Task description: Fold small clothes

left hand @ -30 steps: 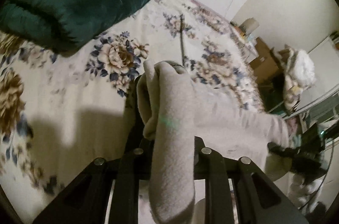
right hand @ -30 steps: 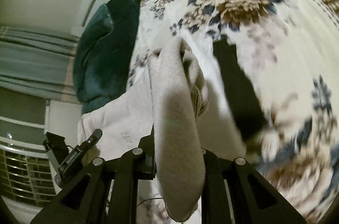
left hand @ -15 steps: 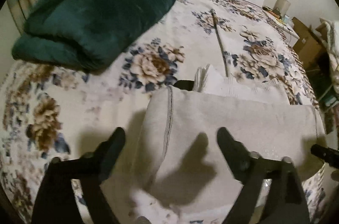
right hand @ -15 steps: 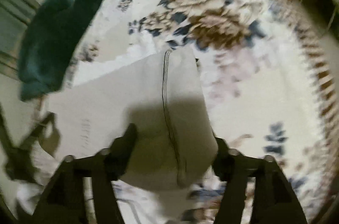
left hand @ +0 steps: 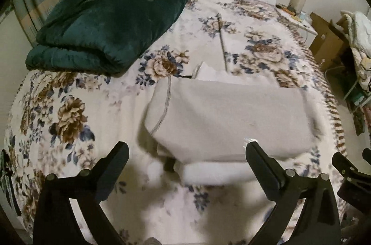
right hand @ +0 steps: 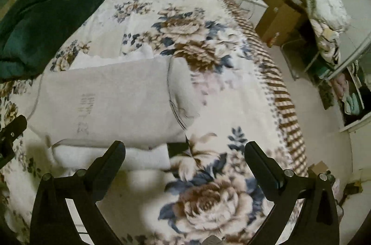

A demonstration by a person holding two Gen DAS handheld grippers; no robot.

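A folded beige garment (left hand: pixel 227 115) lies flat on the floral bedspread (left hand: pixel 69 110), on top of a white folded cloth (left hand: pixel 213 169). It also shows in the right wrist view (right hand: pixel 111 101), with the white cloth (right hand: pixel 111 155) under it. My left gripper (left hand: pixel 185 149) is open and empty, held just in front of the garment's near edge. My right gripper (right hand: pixel 184 147) is open and empty, over the garment's near right corner. The right gripper shows at the far right of the left wrist view (left hand: pixel 352 173).
A dark green folded blanket (left hand: pixel 109 20) lies at the back left of the bed. A thin stick (left hand: pixel 222 43) lies on the bedspread behind the garment. Cardboard boxes (right hand: pixel 280 15) and a rack with clothes (right hand: pixel 324 20) stand beyond the bed's right edge.
Both grippers were shut on the beige garment a second ago. They have opened, let it down folded on the bed, and pulled back toward me.
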